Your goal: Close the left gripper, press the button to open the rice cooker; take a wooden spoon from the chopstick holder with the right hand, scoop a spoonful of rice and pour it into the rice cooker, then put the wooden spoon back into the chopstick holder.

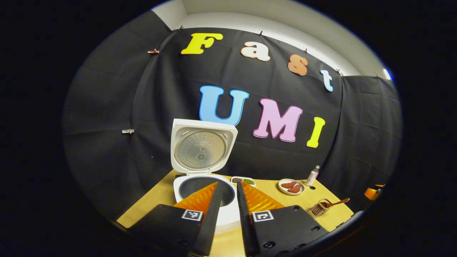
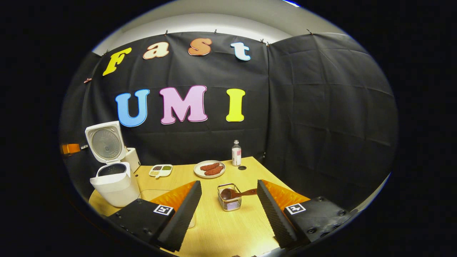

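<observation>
The white rice cooker [image 1: 203, 200] is standing on the light wooden tabletop [image 2: 221, 228] with its lid [image 1: 201, 148] raised fully upright, so the round metal inner plate is facing forward and the dark inner pot is lying exposed.

The left tongs [image 1: 228, 192] are hovering just in front of the rice cooker. Their fingers are standing nearly together, a narrow gap showing between the tips, and they are gripping nothing.

The right tongs [image 2: 228, 194] are standing wide apart and are holding nothing. They are pointing at the small wire-mesh chopstick holder [image 2: 229, 201], which is sitting on the tabletop well to the right of the rice cooker, between the two fingers in the right gripper view and apart from both.

The brown wooden spoon [image 2: 235, 193] is resting in the chopstick holder, bowl down inside the mesh, with its handle tilting out over the rim on the side away from the rice cooker.

A small white divided dish [image 2: 161, 170] holding assorted grains is lying just beside the rice cooker, on its right. A round white plate [image 2: 209, 169] carrying reddish-brown food pieces is sitting farther right of the rice cooker, behind the chopstick holder. A small clear bottle [image 2: 236, 152] with a pale label is standing upright beyond that plate, near the black cloth wall.
</observation>
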Demonstrator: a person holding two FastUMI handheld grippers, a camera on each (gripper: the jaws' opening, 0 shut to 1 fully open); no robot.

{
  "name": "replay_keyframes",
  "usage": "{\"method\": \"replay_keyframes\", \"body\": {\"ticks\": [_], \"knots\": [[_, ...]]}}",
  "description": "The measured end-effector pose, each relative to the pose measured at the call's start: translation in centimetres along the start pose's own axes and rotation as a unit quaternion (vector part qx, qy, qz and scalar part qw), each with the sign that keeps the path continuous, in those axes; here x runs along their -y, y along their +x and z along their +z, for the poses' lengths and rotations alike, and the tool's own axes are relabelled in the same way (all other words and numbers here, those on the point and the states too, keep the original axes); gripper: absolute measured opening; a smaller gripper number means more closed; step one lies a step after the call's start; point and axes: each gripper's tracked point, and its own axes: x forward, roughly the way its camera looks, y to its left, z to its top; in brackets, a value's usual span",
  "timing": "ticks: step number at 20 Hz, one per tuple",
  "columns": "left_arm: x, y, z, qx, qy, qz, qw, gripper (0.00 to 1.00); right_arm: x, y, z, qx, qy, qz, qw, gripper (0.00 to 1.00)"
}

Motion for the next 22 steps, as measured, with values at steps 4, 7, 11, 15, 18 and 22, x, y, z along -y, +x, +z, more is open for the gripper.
{"method": "replay_keyframes", "body": {"ticks": [4, 7, 11, 15, 18, 22], "knots": [[3.1, -1.6, -0.7, -0.007, 0.028, 0.012, 1.0, 0.84, 1.5, 3.0, -1.6, -0.024, 0.039, 0.009, 0.999, 0.98], [6.2, -2.0, -1.6, -0.02, 0.039, 0.017, 0.999, 0.95, 2.8, 5.8, -3.0, -0.032, 0.034, 0.009, 0.999, 0.99], [9.7, -1.9, -2.8, -0.035, 0.034, 0.026, 0.998, 0.96, 4.7, 8.9, -5.7, -0.064, 0.06, 0.009, 0.996, 0.99], [11.4, -1.4, -4.9, -0.068, 0.045, 0.048, 0.996, 0.96, 6.6, 10.8, -8.7, -0.097, 0.087, 0.006, 0.991, 0.98], [12.8, -1.1, -6.5, -0.088, 0.039, 0.06, 0.994, 0.95, 6.9, 12.3, -10.6, -0.114, 0.089, 0.026, 0.989, 0.98], [14.6, -0.4, -9.3, -0.121, 0.036, 0.076, 0.989, 0.96, 7.3, 15.1, -12.8, -0.133, 0.093, 0.042, 0.986, 0.99]]}}
